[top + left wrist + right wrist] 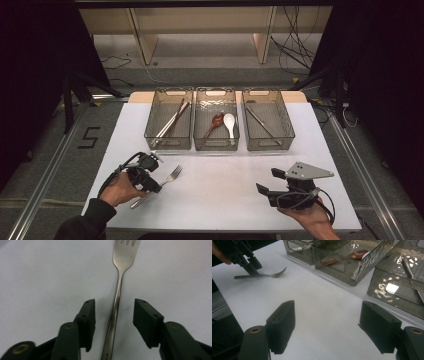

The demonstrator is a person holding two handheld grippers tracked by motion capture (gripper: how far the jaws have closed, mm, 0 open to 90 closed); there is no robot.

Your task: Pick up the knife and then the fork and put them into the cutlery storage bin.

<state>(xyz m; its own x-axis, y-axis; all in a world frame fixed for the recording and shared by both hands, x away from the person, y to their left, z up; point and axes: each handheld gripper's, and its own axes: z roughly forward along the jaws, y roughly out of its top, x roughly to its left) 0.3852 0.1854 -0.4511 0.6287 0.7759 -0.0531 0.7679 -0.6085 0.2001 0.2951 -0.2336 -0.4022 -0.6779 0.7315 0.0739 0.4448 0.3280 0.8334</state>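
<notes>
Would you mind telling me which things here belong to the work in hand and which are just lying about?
In hand:
- fork, flat on the table
- left gripper, jaws open either side of its handle, not pressing it

Lying about:
- three bins
- brown spoon and white spoon in the middle bin
- right gripper, open over bare table

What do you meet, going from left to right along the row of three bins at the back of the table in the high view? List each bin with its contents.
Left bin with long sticks → middle bin with a brown spoon and a white spoon → right bin with a thin utensil.
</notes>
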